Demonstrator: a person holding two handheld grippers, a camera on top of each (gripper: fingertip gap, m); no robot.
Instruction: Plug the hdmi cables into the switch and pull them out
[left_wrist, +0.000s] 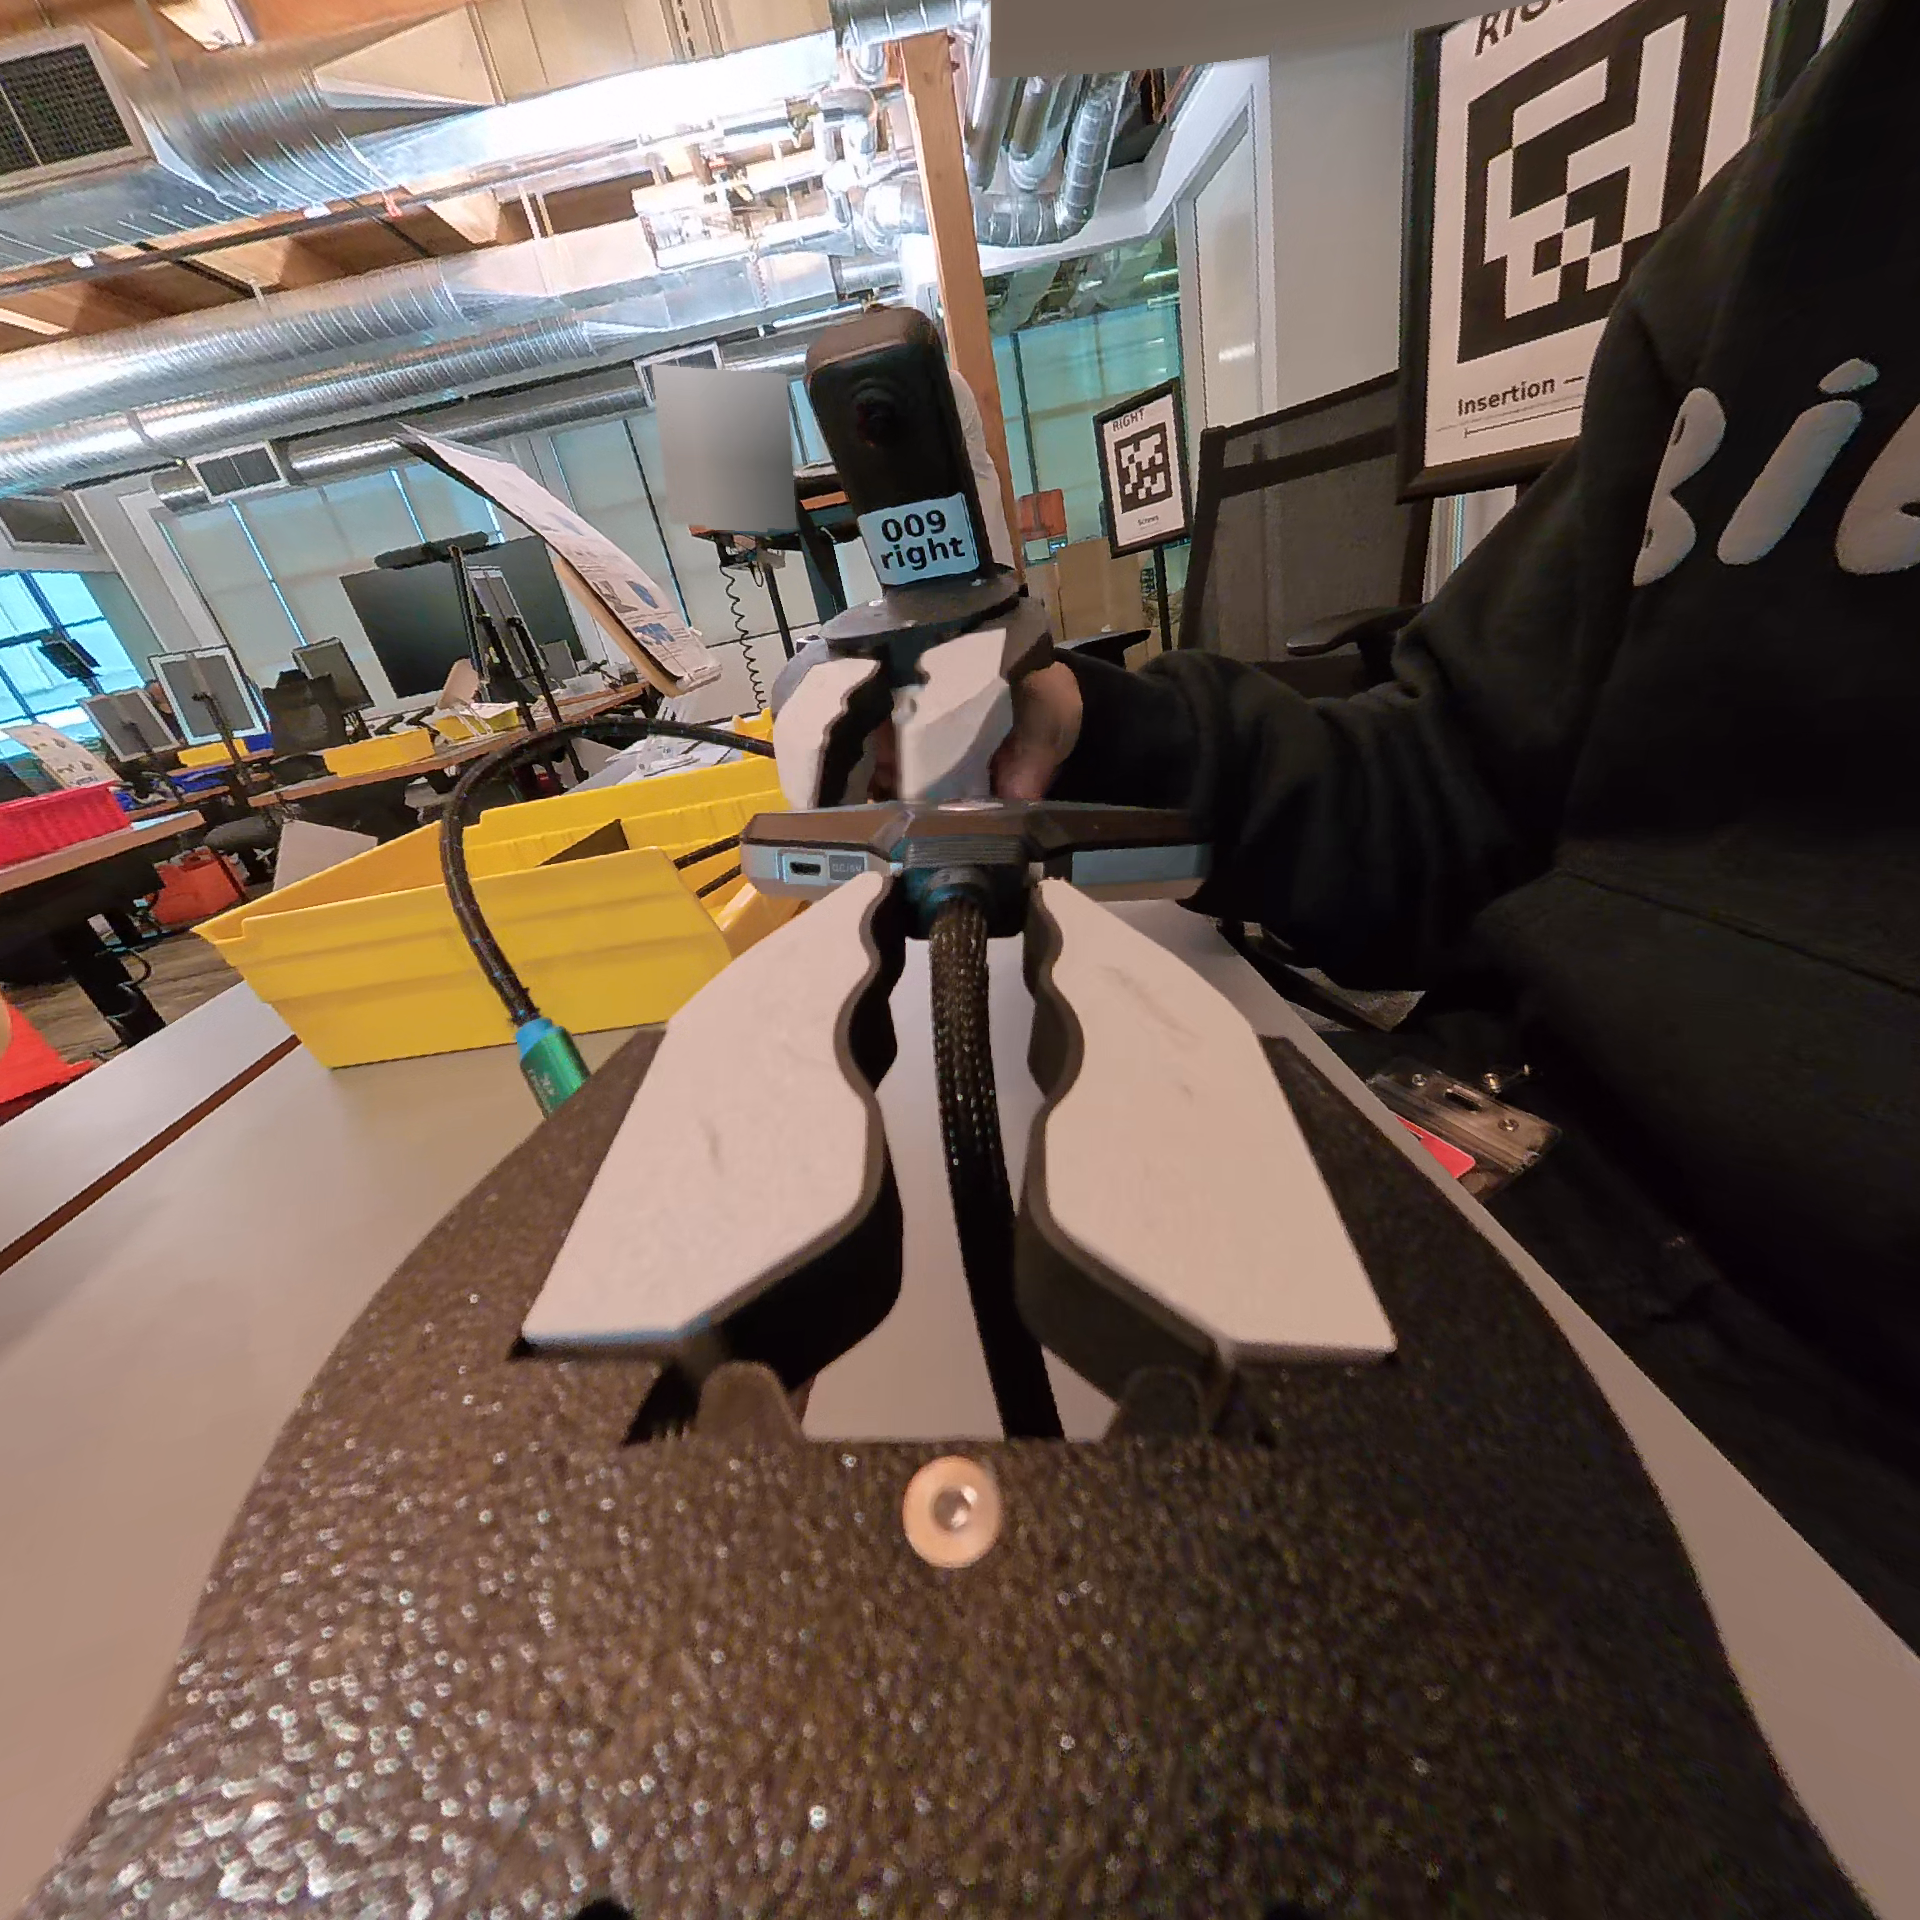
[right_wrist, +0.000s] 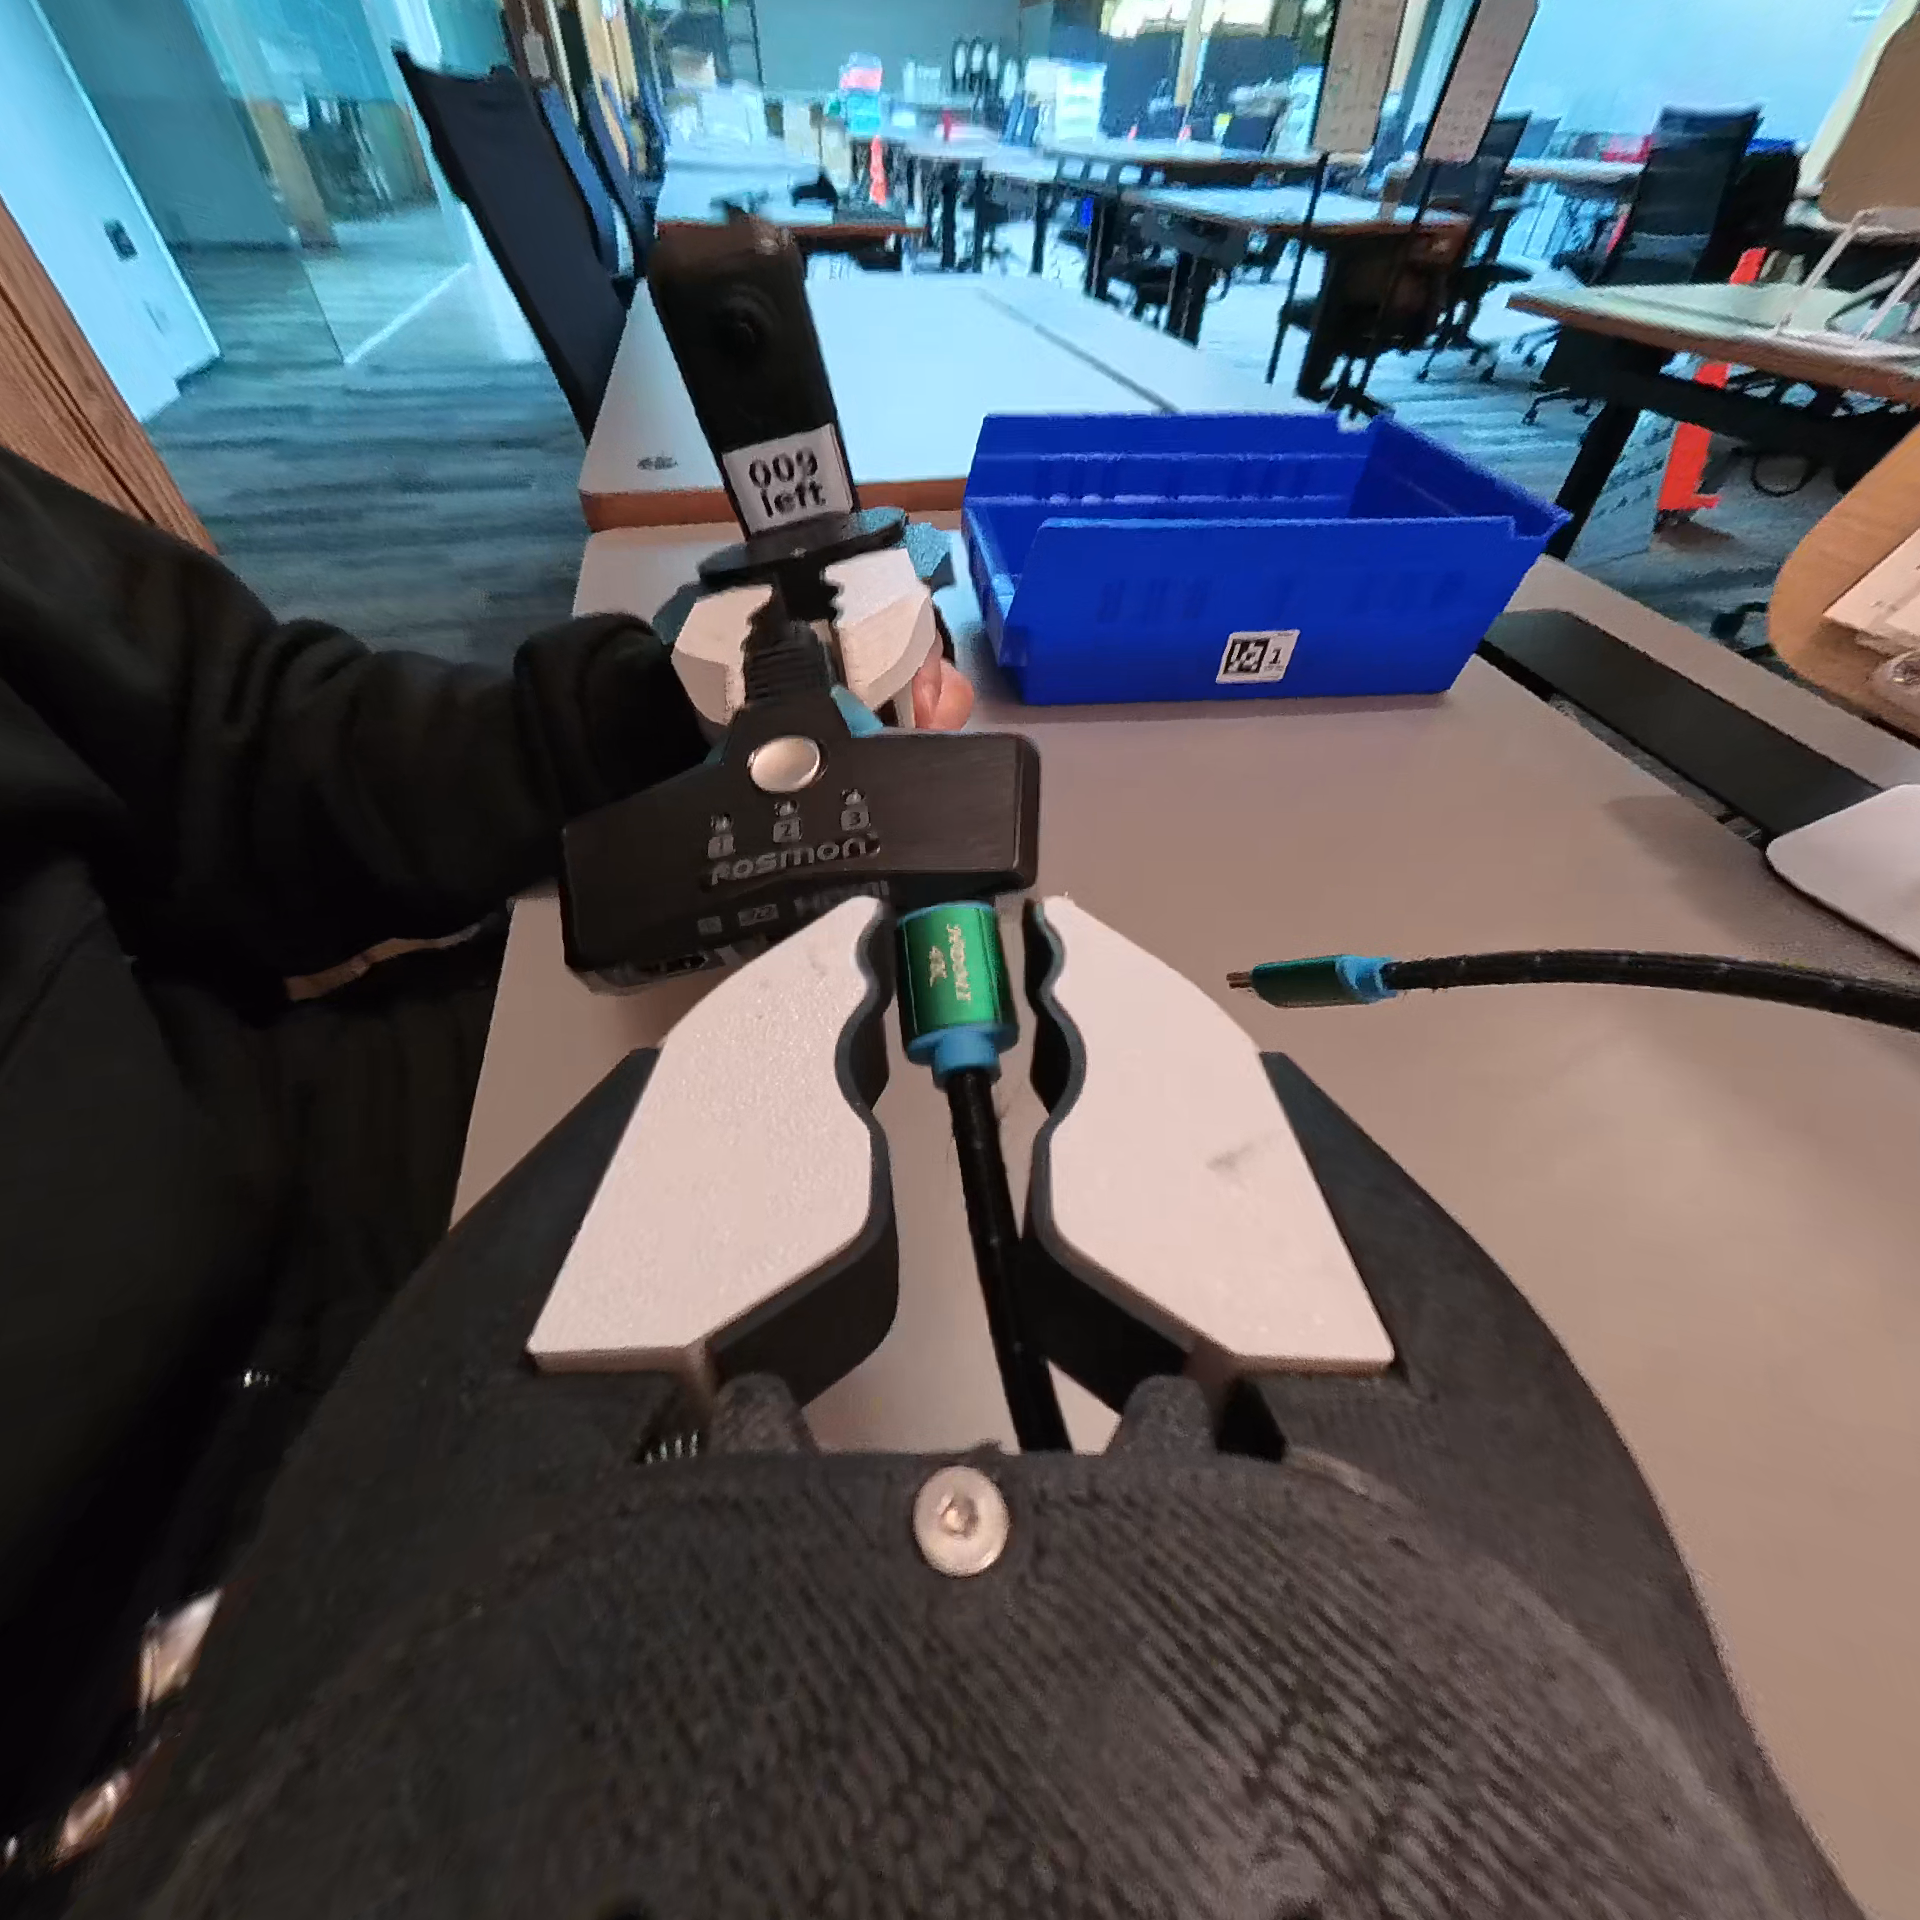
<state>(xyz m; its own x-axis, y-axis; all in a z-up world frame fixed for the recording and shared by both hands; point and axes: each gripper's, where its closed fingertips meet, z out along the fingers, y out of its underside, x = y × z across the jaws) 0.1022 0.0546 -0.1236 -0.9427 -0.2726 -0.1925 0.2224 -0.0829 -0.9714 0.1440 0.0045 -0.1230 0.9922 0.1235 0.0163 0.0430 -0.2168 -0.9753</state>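
Switch (right_wrist: 800, 831), a black box, hangs above the grey counter (right_wrist: 1351, 831) in a wide office of desks and ceiling ducts. The left claw (left_wrist: 956, 894) pinches its braided lead's collar; the right claw (right_wrist: 951, 914) sits narrowly parted around a green plug (right_wrist: 948, 982) meeting the switch, grip unclear. Only the right view shows the blue bin (right_wrist: 1247, 613); only the left, yellow bins (left_wrist: 468, 935). Two green-plugged cables are visible; the second plug (right_wrist: 1309, 982) lies loose.

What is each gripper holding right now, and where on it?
Left gripper: the switch, by its cable collar. Right gripper: a cable's green plug.
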